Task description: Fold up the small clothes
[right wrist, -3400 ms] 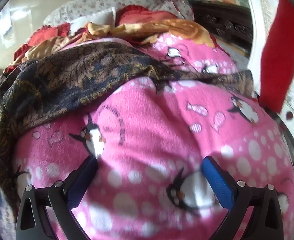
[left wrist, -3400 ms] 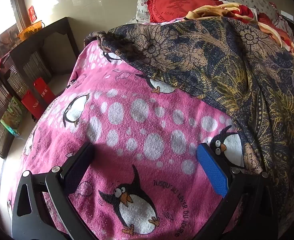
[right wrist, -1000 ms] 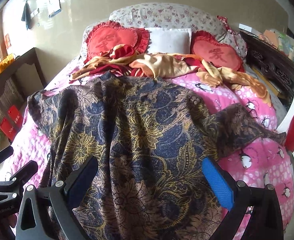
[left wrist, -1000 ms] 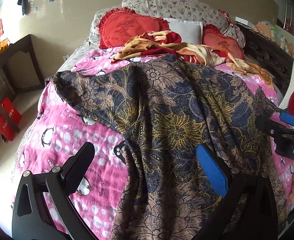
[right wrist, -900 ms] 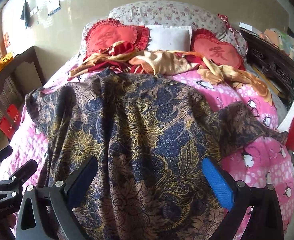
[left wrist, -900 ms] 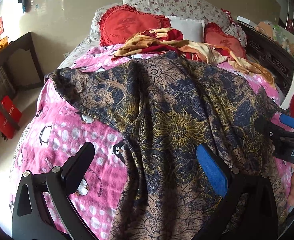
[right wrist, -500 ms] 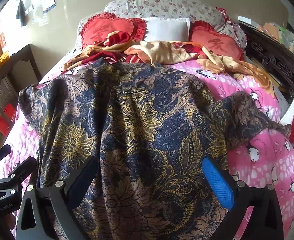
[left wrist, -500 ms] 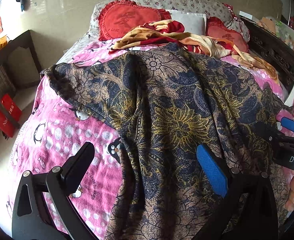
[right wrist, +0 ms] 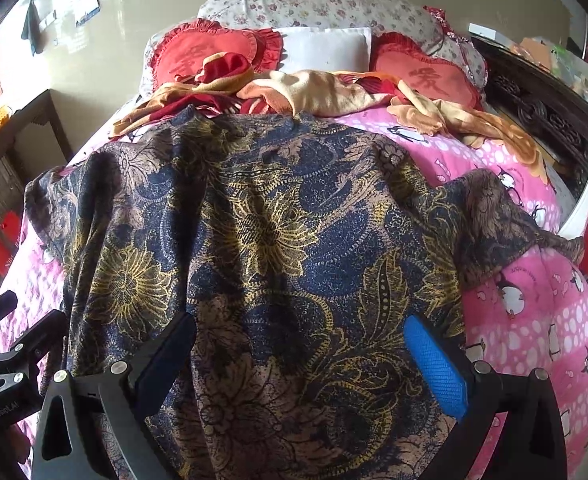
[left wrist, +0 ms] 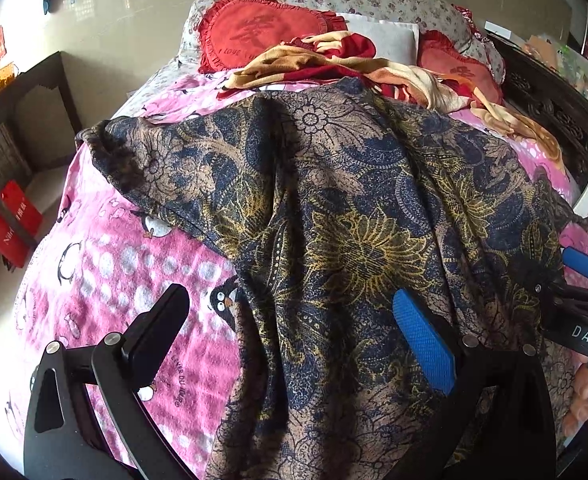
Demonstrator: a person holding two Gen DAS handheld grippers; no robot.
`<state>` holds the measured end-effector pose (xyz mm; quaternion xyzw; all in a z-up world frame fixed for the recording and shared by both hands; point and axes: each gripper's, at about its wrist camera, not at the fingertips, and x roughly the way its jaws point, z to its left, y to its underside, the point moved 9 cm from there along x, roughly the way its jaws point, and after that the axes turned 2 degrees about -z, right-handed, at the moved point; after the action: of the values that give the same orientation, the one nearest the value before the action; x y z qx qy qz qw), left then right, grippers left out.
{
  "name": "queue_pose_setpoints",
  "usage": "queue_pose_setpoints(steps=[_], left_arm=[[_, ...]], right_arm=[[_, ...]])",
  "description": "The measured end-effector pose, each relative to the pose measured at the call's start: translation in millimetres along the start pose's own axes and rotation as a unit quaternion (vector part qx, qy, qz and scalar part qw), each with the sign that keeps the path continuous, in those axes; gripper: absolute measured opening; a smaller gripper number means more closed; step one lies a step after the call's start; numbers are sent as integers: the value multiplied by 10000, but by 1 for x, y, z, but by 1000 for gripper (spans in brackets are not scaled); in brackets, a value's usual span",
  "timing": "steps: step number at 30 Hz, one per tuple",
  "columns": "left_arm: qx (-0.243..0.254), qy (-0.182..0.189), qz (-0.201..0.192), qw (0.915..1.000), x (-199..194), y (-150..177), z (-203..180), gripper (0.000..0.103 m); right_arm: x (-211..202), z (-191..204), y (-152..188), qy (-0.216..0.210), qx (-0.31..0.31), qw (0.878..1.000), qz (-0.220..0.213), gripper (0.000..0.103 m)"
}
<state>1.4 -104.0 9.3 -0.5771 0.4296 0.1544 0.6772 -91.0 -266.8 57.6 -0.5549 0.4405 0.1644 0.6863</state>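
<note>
A dark blue, tan and gold floral shirt [left wrist: 354, 216] lies spread over the pink penguin blanket [left wrist: 106, 264], collar end far, hem near me. It also fills the right wrist view [right wrist: 278, 248], one short sleeve reaching right [right wrist: 506, 224]. My left gripper [left wrist: 290, 332] is open and empty above the shirt's near left edge. My right gripper [right wrist: 298, 356] is open and empty above the shirt's near middle. The right gripper also shows at the right edge of the left wrist view [left wrist: 582, 300], and the left gripper shows at the left edge of the right wrist view [right wrist: 10, 344].
A heap of yellow and red clothes [right wrist: 302, 92] lies beyond the shirt. Red heart cushions [right wrist: 210, 52] and pillows stand at the bed's head. A dark side table [left wrist: 22, 120] is to the left, a dark carved cabinet [right wrist: 542, 108] to the right.
Both grippers drew back from close over the blanket to a full view of the shirt, then eased forward and lower toward its near part. Both stayed open.
</note>
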Motion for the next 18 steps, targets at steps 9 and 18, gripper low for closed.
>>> queue_pose_setpoints(steps=[9, 18], left_arm=[[-1, -6, 86, 10000, 9, 1, -3, 102], [-5, -15, 91, 10000, 12, 0, -2, 102]], right_arm=[[6, 1, 0, 60, -86, 9999, 5, 103], [12, -2, 2, 119, -50, 9999, 94, 103]])
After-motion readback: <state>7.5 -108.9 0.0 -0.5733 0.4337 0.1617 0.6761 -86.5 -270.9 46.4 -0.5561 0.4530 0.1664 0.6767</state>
